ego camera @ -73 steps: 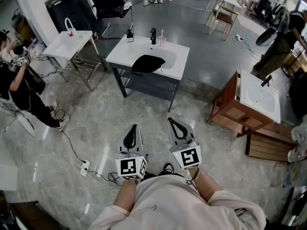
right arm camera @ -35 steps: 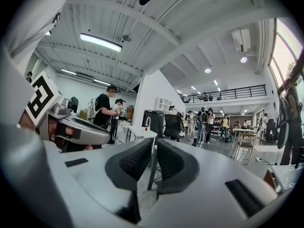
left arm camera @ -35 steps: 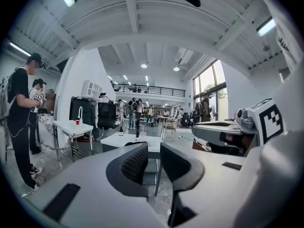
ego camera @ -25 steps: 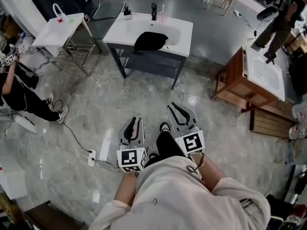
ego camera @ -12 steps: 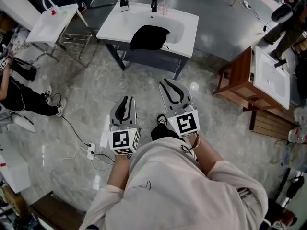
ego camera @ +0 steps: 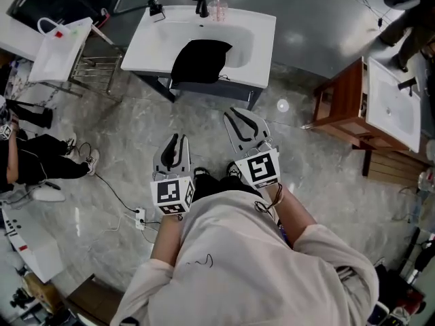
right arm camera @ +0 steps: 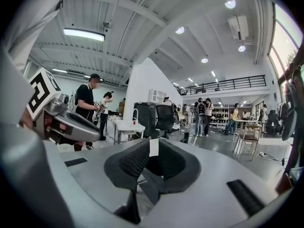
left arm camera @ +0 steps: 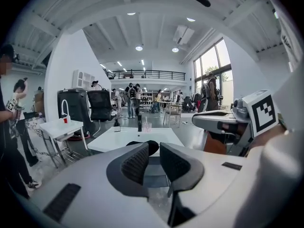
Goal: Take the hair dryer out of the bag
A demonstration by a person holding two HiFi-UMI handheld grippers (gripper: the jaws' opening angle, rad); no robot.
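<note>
Head view shows the black bag (ego camera: 198, 61) on the washbasin (ego camera: 262, 29) ahead, well apart. The right gripper (ego camera: 238, 117) is nearer than the left gripper (ego camera: 173, 140); both stand narrowly parted, empty.

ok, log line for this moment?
left gripper: open, empty | right gripper: slightly open, empty | bag: on sink, untouched

No words, numbers or brand names can be read anywhere. The only printed marks, at lower centre of the head view, are black-and-white square patterns on the marker cubes (ego camera: 171, 194) of the left gripper (ego camera: 175, 140) and right gripper (ego camera: 240, 117).
</note>
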